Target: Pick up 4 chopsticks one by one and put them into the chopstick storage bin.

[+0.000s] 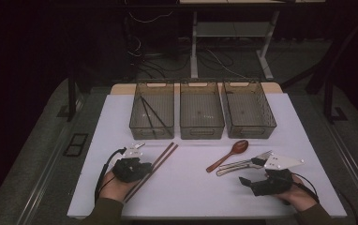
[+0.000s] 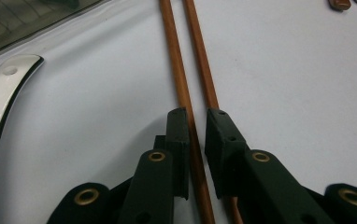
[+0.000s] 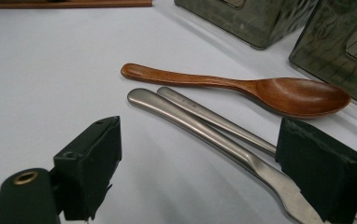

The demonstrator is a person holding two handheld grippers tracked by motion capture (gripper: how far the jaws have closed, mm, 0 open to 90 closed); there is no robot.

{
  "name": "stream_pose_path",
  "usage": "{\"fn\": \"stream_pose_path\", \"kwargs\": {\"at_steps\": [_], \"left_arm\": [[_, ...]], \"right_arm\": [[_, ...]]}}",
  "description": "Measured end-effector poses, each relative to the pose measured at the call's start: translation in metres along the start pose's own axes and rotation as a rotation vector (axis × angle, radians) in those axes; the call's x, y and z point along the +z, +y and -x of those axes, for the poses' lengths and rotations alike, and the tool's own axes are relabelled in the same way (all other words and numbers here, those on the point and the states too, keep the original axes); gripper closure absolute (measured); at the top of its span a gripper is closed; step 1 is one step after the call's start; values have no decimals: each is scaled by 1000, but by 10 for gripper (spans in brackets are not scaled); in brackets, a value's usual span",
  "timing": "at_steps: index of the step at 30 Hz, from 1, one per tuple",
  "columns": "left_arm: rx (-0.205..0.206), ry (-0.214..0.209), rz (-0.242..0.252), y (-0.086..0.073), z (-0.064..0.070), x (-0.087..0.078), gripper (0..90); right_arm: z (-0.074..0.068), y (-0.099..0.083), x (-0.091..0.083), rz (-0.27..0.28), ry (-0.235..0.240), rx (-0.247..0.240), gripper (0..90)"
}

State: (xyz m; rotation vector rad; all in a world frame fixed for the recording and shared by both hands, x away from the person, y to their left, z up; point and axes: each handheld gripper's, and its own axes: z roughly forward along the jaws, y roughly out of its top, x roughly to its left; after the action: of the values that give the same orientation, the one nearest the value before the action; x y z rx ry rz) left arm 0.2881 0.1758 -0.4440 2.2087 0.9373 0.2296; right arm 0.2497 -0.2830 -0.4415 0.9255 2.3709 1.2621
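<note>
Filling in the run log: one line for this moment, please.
left gripper: jaws astride one brown wooden chopstick, not clamped | right gripper: open over two steel utensil handles

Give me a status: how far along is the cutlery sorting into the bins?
Early. Done: the left bin already holds dark chopsticks; the other two look empty. In hand: the left gripper straddles one of the brown chopsticks, fingers not clearly clamped. Left: the wooden spoon and two metal utensils lie on the table, with the open right gripper near them.

You see reddish-brown chopsticks (image 2: 181, 79), a brown wooden spoon (image 3: 242, 86), silver cutlery (image 3: 204, 123) and smoky-grey bins (image 1: 201, 112) on white table (image 1: 191, 192)
</note>
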Motion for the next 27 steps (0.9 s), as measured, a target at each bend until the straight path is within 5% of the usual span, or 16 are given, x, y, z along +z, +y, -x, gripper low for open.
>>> {"fn": "stream_pose_path", "kwargs": {"at_steps": [27], "left_arm": [[-29,30,-2,1,-1,-1,840]], "right_arm": [[0,0,1,-2,4,-5,143]]}}
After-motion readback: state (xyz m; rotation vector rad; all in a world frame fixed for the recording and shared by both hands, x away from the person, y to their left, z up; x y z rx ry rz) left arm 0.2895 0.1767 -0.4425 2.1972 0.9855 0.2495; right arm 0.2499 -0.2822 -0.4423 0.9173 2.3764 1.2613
